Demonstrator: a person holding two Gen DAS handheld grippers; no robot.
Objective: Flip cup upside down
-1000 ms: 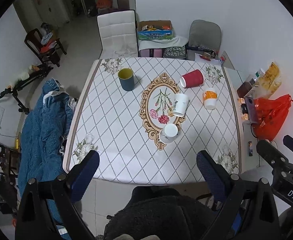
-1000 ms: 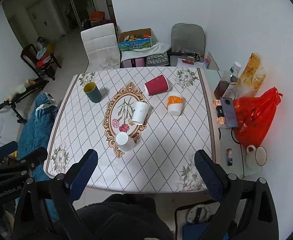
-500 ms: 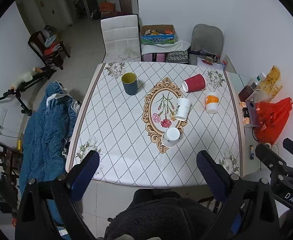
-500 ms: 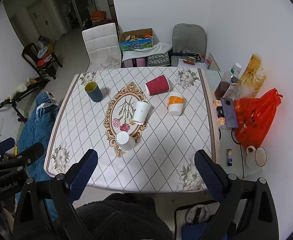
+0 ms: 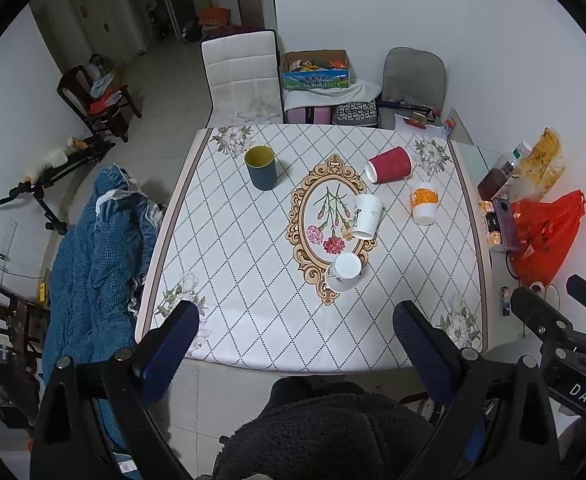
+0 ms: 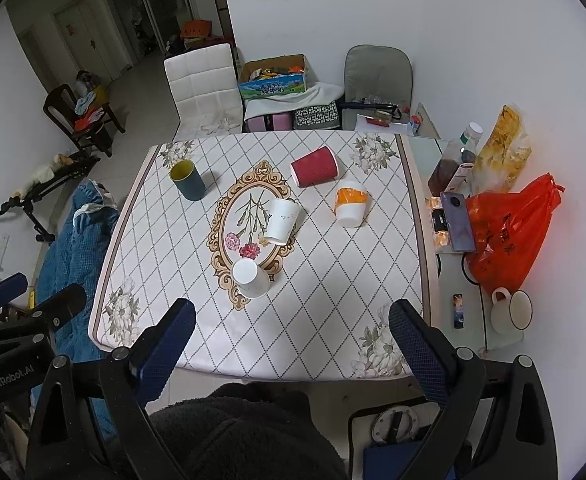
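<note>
Several cups stand or lie on the patterned table [image 5: 229, 248]. A dark blue cup with a yellow inside [image 5: 260, 167] [image 6: 187, 180] stands upright at the far left. A red paper cup [image 5: 389, 164] [image 6: 315, 166] lies on its side. A white paper cup [image 5: 366, 216] [image 6: 280, 221] leans tilted near the middle. An orange and white cup [image 5: 424, 203] [image 6: 351, 203] stands upside down. A white cup [image 5: 344, 272] [image 6: 250, 277] stands upside down nearest me. My left gripper [image 5: 293, 344] and right gripper [image 6: 291, 340] are open and empty, held high above the table's near edge.
A blue quilted coat [image 5: 101, 248] hangs left of the table. A side shelf [image 6: 465, 292] at the right holds a red bag [image 6: 509, 228], a phone [image 6: 457, 220], bottles and a mug [image 6: 511, 310]. Two chairs [image 5: 245, 76] and boxes stand beyond the far edge.
Both grippers have drawn slightly back and up from the table, so it looks a little smaller. The cups have not moved. Both grippers stay open.
</note>
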